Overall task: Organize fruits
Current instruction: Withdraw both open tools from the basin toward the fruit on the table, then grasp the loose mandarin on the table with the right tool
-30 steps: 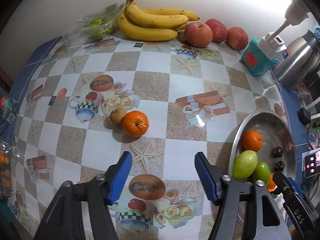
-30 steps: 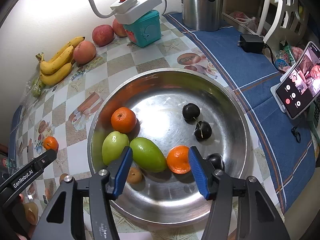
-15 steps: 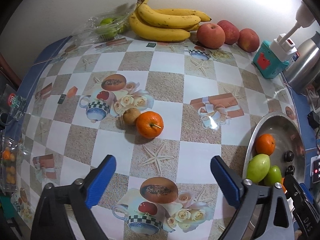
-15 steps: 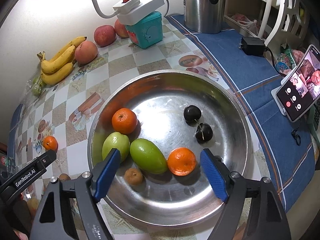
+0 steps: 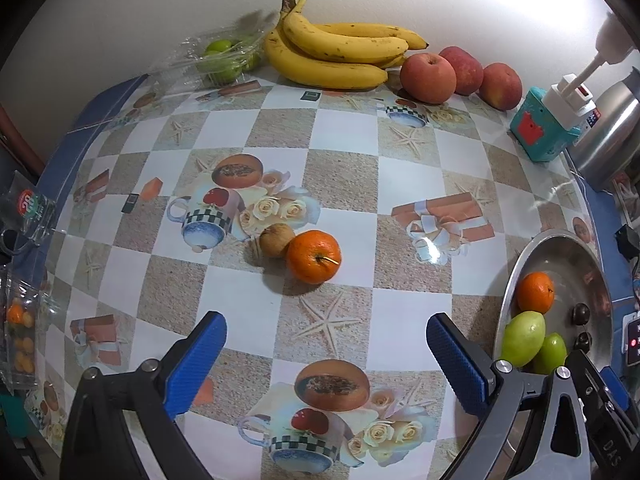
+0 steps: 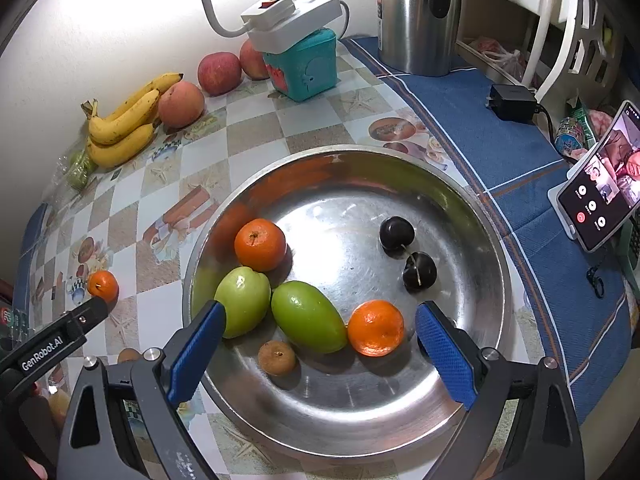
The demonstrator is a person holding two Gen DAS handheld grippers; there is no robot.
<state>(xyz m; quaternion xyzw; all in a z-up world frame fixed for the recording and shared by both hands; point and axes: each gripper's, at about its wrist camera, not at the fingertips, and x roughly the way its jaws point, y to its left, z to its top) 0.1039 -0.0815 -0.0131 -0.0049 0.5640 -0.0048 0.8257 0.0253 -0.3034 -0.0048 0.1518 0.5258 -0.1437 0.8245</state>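
Our left claw (image 5: 326, 354) hangs over the patterned desk (image 5: 360, 140), its jaws opening wide with nothing between them but bare cloth. Just beyond its blue pads (image 5: 198, 364) an orange (image 5: 314, 256) lies on the desk, touching a small brown fruit (image 5: 277, 239) on its left side.

Our right claw (image 6: 320, 346) is over the steel bowl (image 6: 472, 396), jaws opening and gripping nothing. Nearest to it, between the pads, sit a small brown fruit in the bowl (image 6: 277, 357), a dark green fruit (image 6: 309, 317) and an orange by the right pad (image 6: 376, 327). The pads touch none of them that we can see. A lighter green fruit (image 6: 242, 302) lies beside the left pad, touching the dark green one, and a second orange in the bowl (image 6: 260, 244) rests just behind it. Two dark plums (image 6: 408, 252) sit apart on the bowl's right half.

Farther back, against the wall, we see a bunch of bananas (image 5: 336, 54), three red apples (image 5: 460, 74) just beside it, and a clear bag of green fruit (image 5: 220, 58) on the bananas' other side. A teal box (image 6: 306, 66) carrying a white power strip (image 6: 292, 16) stands near the apples, with a steel kettle (image 6: 420, 16) beyond it.
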